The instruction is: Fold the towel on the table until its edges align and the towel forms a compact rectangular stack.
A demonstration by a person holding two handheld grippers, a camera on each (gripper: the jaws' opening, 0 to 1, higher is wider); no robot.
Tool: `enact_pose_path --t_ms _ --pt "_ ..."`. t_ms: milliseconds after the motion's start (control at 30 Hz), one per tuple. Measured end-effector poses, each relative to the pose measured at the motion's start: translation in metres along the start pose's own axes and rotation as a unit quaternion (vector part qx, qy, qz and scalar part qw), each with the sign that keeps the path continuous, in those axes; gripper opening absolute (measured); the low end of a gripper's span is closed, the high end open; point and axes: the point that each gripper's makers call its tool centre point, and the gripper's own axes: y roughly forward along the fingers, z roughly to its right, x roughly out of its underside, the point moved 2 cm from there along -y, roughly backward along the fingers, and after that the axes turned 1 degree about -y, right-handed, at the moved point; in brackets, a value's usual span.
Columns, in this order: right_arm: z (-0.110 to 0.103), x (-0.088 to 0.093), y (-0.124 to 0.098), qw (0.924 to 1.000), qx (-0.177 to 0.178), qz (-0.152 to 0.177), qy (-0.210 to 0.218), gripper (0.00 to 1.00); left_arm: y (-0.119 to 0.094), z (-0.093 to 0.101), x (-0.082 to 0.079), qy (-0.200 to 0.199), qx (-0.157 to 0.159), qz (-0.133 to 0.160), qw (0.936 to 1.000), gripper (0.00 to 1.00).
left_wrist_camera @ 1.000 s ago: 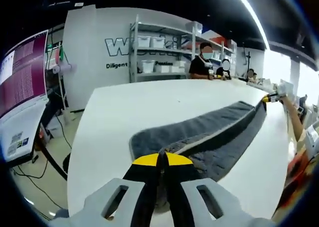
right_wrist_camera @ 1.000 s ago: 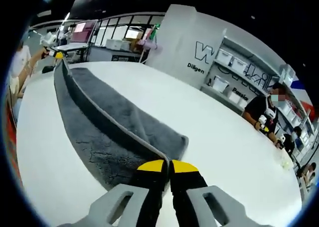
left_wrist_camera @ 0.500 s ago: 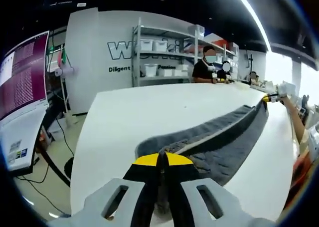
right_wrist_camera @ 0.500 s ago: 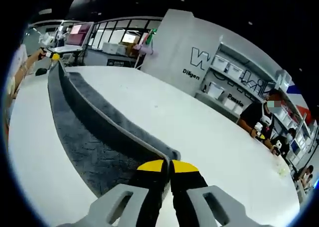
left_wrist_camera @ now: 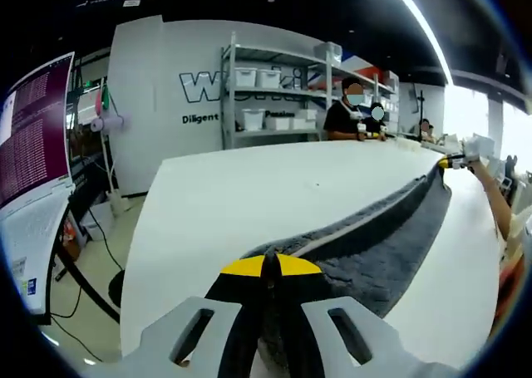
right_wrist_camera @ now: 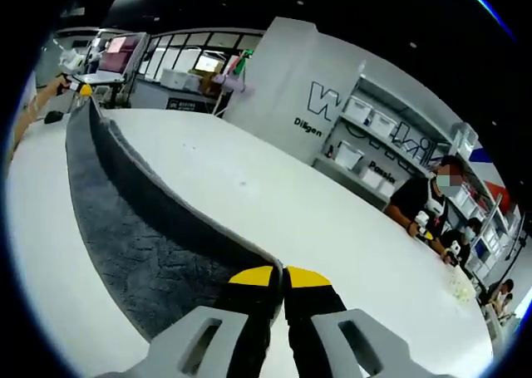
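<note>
Currently we found the grey towel held taut between our two grippers over the white table, lifted along one long edge while its lower part lay on the tabletop. In the left gripper view, the left gripper was clenched on one corner of that edge, jaws pressed together with cloth between the yellow tips; the right gripper appeared small at the far end of the strip. In the right gripper view, the right gripper was likewise clamped on the opposite corner, and the left gripper showed at the distant end.

We judged the step in hand to be a lengthwise fold, carrying the raised edge across to meet the opposite one. The next move would call for both ends travelling together at matching height, keeping tension even, then lowering the edge squarely before release.
</note>
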Motion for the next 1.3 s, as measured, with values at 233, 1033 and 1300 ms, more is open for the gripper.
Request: enact_pose_path --t_ms 233,1033,1300 --pt "0.002 -0.002 0.017 0.9999 0.010 -0.003 -0.009 0.00 0.013 -0.008 -0.004 0.006 -0.006 -0.008 0.9999 0.02" --pt "-0.023 0.024 0.057 0.9979 0.010 -0.036 -0.052 0.01 0.057 -0.023 0.030 0.012 -0.018 -0.059 0.9980 0.04" --pt "-0.026 0.029 0.057 0.9977 0.005 -0.044 -0.052 0.02 0.062 -0.027 0.037 0.026 -0.035 -0.054 0.9976 0.04"
